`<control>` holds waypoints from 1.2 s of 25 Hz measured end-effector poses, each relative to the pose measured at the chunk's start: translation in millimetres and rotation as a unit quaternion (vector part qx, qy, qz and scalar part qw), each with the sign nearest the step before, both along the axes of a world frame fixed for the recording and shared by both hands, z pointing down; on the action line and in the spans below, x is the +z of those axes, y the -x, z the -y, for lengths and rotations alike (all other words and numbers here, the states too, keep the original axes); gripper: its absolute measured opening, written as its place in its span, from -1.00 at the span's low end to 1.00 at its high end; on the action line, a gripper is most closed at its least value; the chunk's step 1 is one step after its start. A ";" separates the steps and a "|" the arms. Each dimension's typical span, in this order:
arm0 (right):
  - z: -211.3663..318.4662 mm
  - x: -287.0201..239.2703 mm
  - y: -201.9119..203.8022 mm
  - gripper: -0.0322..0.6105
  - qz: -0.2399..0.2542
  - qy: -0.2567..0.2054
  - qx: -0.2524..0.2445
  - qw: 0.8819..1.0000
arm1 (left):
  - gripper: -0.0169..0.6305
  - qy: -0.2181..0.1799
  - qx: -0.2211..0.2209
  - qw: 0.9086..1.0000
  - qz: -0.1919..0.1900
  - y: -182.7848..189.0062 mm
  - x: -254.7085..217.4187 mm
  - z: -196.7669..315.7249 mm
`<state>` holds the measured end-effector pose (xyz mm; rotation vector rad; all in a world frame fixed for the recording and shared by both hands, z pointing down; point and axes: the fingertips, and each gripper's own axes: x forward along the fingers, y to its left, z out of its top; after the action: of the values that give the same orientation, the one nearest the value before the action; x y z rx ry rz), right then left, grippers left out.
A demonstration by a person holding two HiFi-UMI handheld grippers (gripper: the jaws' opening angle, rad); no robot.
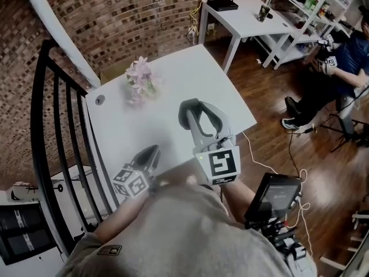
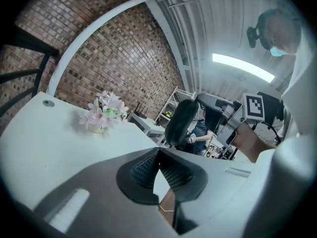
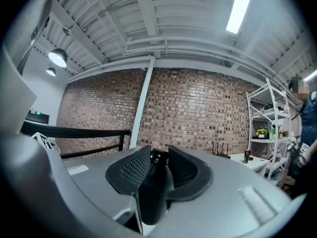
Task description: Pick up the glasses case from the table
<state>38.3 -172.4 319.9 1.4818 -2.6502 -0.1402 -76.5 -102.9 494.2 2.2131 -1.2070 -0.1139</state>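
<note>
My right gripper (image 1: 199, 112) is shut on the dark oval glasses case (image 1: 186, 116), which it holds clear above the white table (image 1: 173, 79). In the right gripper view the case (image 3: 153, 197) stands on end between the ribbed pads (image 3: 132, 168), and the gripper (image 3: 158, 163) points level at a brick wall. My left gripper (image 1: 149, 156) hovers by the table's near edge with its jaws together and nothing in them. The left gripper view shows its pads (image 2: 146, 166) meeting at the tips, with the raised case (image 2: 179, 124) ahead and to the right.
A small pot of pink flowers (image 1: 141, 81) stands at the table's far side, next to a round cable hole (image 1: 100, 100). A black railing (image 1: 52, 126) runs along the left. Behind are a second white table (image 1: 242, 16), shelving (image 1: 311, 10) and a seated person (image 1: 340, 68).
</note>
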 end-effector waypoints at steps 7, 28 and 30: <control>1.6 8.0 5.4 -0.51 -0.006 0.005 -0.008 1.000 | -0.94 0.003 -0.006 1.000 0.001 5.2 5.6 0.7; 18.5 16.1 28.7 -0.51 -0.008 0.016 -0.033 0.999 | -0.94 0.008 -0.029 1.000 0.004 24.1 6.7 12.3; 21.0 17.5 30.1 -0.51 -0.010 0.016 -0.036 0.999 | -0.94 0.009 -0.031 0.999 0.004 24.9 7.8 14.6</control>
<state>8.3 -193.4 337.5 1.3703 -2.6779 -0.1155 -101.5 -117.5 502.0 2.1646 -1.2762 -0.1179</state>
